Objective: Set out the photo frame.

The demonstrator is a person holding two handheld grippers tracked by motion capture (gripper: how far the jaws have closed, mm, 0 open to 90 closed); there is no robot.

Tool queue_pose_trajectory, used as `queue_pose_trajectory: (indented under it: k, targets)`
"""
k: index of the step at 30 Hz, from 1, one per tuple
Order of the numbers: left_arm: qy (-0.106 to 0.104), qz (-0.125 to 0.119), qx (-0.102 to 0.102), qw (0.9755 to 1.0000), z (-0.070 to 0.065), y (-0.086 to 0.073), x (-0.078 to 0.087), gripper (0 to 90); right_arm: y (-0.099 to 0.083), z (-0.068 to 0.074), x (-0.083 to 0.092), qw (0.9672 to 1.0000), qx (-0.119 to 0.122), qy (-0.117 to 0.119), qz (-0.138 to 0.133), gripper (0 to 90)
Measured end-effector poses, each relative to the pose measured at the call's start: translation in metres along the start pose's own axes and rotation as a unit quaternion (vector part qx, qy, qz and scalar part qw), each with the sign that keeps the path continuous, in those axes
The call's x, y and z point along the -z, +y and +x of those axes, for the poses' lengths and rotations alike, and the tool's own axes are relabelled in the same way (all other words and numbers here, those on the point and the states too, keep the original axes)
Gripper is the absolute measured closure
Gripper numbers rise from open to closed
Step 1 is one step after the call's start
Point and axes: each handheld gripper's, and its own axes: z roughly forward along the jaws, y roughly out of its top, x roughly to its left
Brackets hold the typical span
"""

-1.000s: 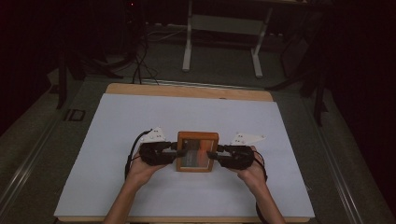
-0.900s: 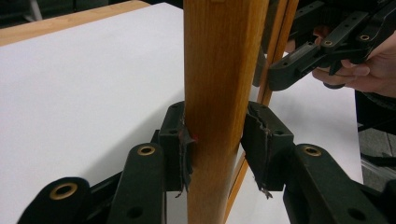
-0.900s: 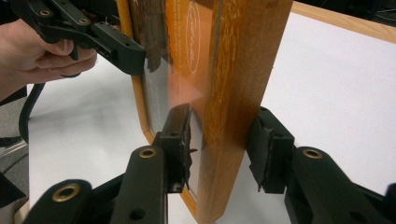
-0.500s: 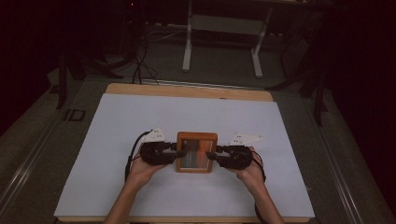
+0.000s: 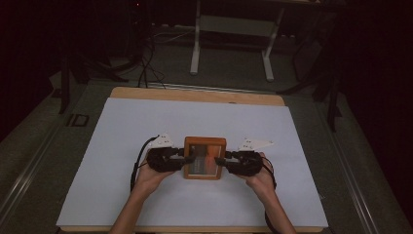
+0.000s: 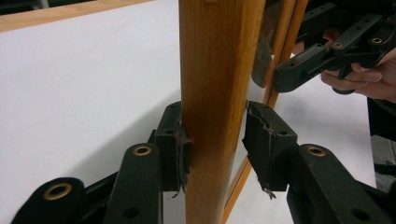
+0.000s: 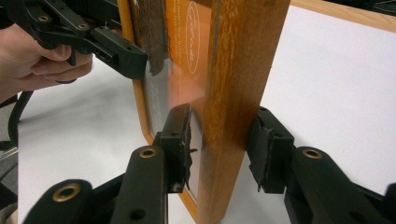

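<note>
A wooden picture frame (image 5: 205,141) with a glass front stands upright on the white sheet, its face toward the person. My left gripper (image 5: 184,157) straddles its left rail. In the left gripper view the jaws (image 6: 215,135) have just been opening: one pad still touches the wood (image 6: 210,70), and the other stands a sliver off it. My right gripper (image 5: 219,160) is shut on the right rail. In the right gripper view its pads (image 7: 222,140) press on both faces of the frame (image 7: 243,60).
A white sheet (image 5: 146,126) covers the wooden table, whose bare edge (image 5: 195,95) shows at the back. Behind the table a metal stand (image 5: 231,29) and cables (image 5: 146,63) are on the dark floor. Each gripper trails a black cable (image 5: 136,165).
</note>
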Motion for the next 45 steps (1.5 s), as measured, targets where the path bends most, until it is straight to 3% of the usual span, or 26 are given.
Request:
queue_pose_trajectory:
  k: [10,20,26,32,45]
  targets:
    - [0.010,-0.004,0.001,0.9999,0.002,-0.001,-0.004,58.0,-0.001,-0.004,-0.002,1.0000,-0.004,0.002,-0.003,62.3]
    - [0.042,-0.001,-0.005,0.9991,-0.001,0.000,-0.010,55.1,-0.001,-0.007,-0.006,0.9999,0.000,-0.011,-0.002,61.4]
    - [0.055,-0.002,0.003,0.9985,0.001,0.001,-0.014,52.9,-0.001,-0.010,-0.008,0.9999,-0.003,-0.013,-0.002,61.6]
    - [0.056,-0.001,0.008,0.9984,0.004,0.001,-0.018,50.9,-0.003,-0.014,-0.009,0.9998,-0.014,-0.014,-0.005,62.0]
    - [0.067,0.008,0.004,0.9977,0.001,0.003,-0.019,49.1,-0.004,-0.014,-0.009,0.9998,-0.013,-0.015,-0.005,61.9]
